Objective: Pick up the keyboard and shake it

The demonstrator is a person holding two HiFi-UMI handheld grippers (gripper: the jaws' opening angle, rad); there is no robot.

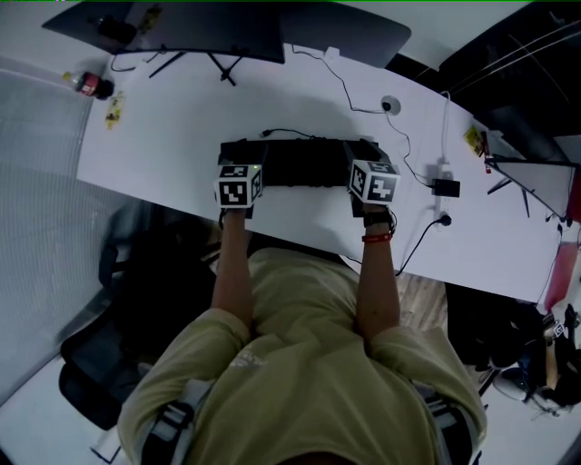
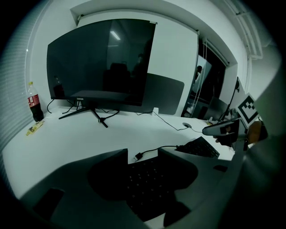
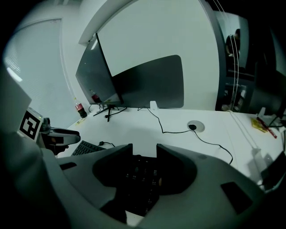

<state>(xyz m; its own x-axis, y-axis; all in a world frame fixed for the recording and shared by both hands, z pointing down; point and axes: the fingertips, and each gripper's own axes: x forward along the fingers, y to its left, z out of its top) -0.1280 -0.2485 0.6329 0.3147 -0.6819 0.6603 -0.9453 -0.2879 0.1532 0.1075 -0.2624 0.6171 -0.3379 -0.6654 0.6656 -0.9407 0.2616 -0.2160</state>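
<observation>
A black keyboard (image 1: 304, 163) lies flat on the white desk (image 1: 163, 136), close to the near edge. My left gripper (image 1: 240, 177) is over its left end and my right gripper (image 1: 370, 179) over its right end. In the left gripper view the jaws (image 2: 143, 154) stand apart, with keys (image 2: 147, 183) and the loose USB plug (image 2: 138, 156) showing in the gap. In the right gripper view the jaws (image 3: 144, 150) also stand apart above the dark keys (image 3: 140, 179). Neither pair presses on the keyboard.
A dark monitor (image 1: 182, 27) on thin legs stands at the back of the desk, with a cola bottle (image 1: 88, 84) to its left. A cable (image 1: 363, 100) runs to a desk grommet (image 1: 390, 105), and a power adapter (image 1: 445, 188) lies right. An office chair (image 1: 118, 309) stands to the person's left.
</observation>
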